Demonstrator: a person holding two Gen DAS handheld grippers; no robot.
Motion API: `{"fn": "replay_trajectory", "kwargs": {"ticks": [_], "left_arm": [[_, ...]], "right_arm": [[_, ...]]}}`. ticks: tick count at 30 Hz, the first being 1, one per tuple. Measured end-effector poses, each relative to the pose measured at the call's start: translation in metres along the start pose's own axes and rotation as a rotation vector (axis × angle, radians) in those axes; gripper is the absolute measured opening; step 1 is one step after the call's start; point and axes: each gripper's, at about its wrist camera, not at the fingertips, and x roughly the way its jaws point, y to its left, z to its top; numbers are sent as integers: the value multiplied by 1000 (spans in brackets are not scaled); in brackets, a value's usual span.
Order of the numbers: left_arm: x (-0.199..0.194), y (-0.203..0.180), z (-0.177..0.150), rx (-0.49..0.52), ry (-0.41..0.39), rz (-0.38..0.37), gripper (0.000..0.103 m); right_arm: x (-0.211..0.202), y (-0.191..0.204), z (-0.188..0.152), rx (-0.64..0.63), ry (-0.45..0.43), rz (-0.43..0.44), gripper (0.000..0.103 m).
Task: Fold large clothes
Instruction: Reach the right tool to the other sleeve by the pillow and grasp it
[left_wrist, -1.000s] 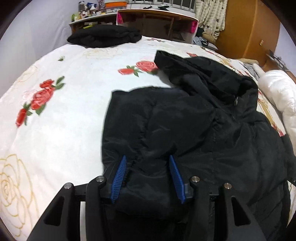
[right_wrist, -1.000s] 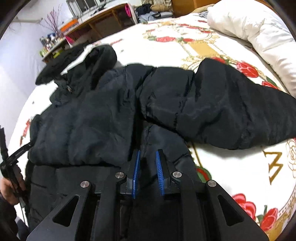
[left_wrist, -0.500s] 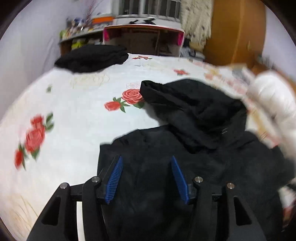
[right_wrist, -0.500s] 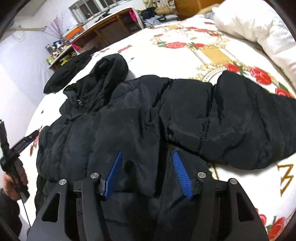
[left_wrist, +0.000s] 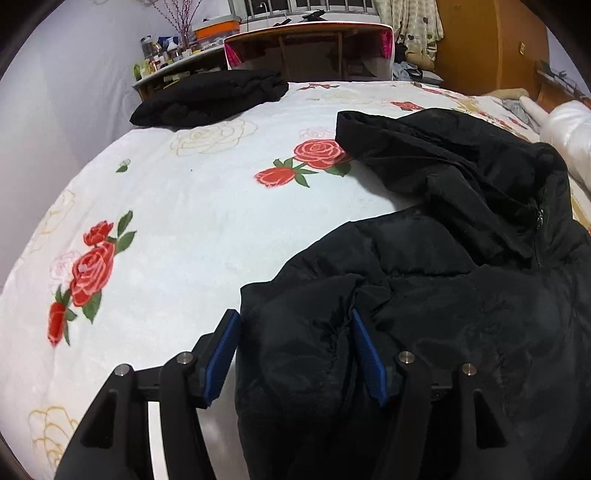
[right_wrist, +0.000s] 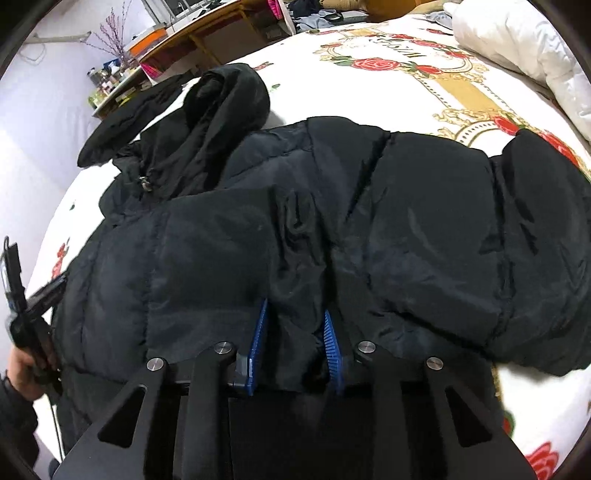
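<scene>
A black hooded puffer jacket (left_wrist: 461, 295) lies spread on the rose-patterned bed cover (left_wrist: 184, 221), hood (right_wrist: 229, 99) toward the far side and one sleeve (right_wrist: 517, 240) stretched out to the right. My left gripper (left_wrist: 295, 350) is at the jacket's left edge; its jaws are opening, with a bulge of fabric between the blue pads (left_wrist: 221, 354) and the left pad just off the cloth. My right gripper (right_wrist: 293, 332) is at the seam between body and sleeve. Its jaws are closing, and a bunched fold of the jacket (right_wrist: 295, 258) is pinched between them.
A folded black garment (left_wrist: 210, 98) lies at the far edge of the bed. Behind it stand a desk (left_wrist: 306, 44) and a shelf of bottles (left_wrist: 162, 62). A white duvet (right_wrist: 517, 48) is heaped at the right. A person's hand (right_wrist: 18, 365) holds the left gripper.
The left jaws have widened and that gripper has shifted along the jacket's left edge. The right jaws opened wide, moved up the jacket toward the sleeve, then narrowed onto a fold.
</scene>
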Motion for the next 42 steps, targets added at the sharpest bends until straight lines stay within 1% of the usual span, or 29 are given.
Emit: {"fn": "replay_trajectory", "kwargs": {"ticks": [2, 3, 5, 6, 7, 9, 13, 16, 18, 19, 21, 23, 30, 36, 38, 42], "left_arm": [[-11, 2, 1, -24, -4, -11, 65], [-21, 3, 2, -36, -15, -13, 64], [-41, 3, 1, -51, -44, -15, 64], [-52, 2, 0, -59, -61, -18, 64], [-65, 2, -3, -67, -78, -27, 64], [-86, -1, -8, -82, -105, -51, 64], [-123, -15, -23, -86, -138, -101, 64], [-138, -30, -35, -88, -126, -139, 68], [-140, -40, -41, -82, -109, -155, 68], [-140, -44, -42, -76, -101, -158, 68], [-137, -54, -43, -67, -85, -159, 68], [-133, -62, -43, -54, -75, -155, 68], [-121, -79, -43, -30, -58, -138, 68], [-116, -90, -44, -15, -42, -137, 68], [-114, -92, -44, -11, -38, -138, 68], [-110, -96, -44, 4, -28, -142, 68]], "right_arm": [[-11, -7, -1, 18, 6, 4, 33], [-21, -10, -2, 29, -4, 9, 34], [-46, -21, -9, 46, -50, 16, 44], [-56, -26, -13, 59, -69, 15, 52], [-69, -36, -17, 78, -92, 16, 55], [-89, -56, -27, 112, -126, 8, 56], [-121, -112, -47, 216, -171, -54, 57], [-141, -163, -63, 327, -194, -107, 57], [-152, -194, -73, 395, -212, -125, 59], [-156, -205, -75, 415, -218, -135, 62], [-163, -229, -79, 463, -231, -156, 64], [-169, -254, -81, 506, -249, -170, 64], [-169, -316, -72, 617, -291, -210, 65], [-155, -355, -62, 710, -325, -220, 65], [-154, -361, -58, 718, -366, -227, 65], [-150, -370, -48, 730, -389, -259, 65]]}}
